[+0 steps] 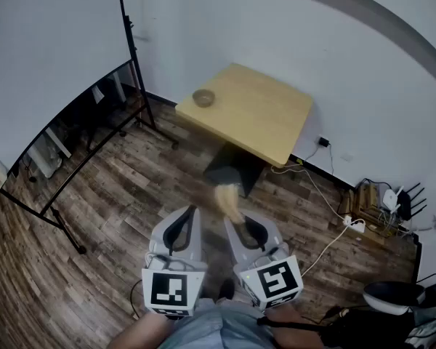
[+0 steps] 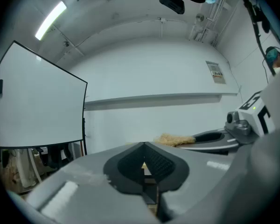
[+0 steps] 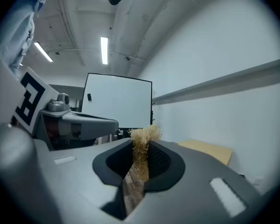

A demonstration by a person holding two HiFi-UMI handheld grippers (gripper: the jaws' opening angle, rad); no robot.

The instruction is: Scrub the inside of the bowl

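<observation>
Right gripper [image 3: 140,147] jaws clamp a scrubber [image 3: 143,135], left gripper [image 2: 143,147] jaws together; bowl [image 1: 203,97] by table [image 1: 269,122] edge.

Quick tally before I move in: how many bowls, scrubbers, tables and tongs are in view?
bowl: 1
scrubber: 1
table: 1
tongs: 2 (left tongs, right tongs holding the scrubber)
Total: 5

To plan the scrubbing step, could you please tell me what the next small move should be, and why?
Probably step toward the table, carrying the right gripper forward: its fingers clamp the fibrous scrubber, but the bowl sits far off on the tabletop, out of reach.
</observation>
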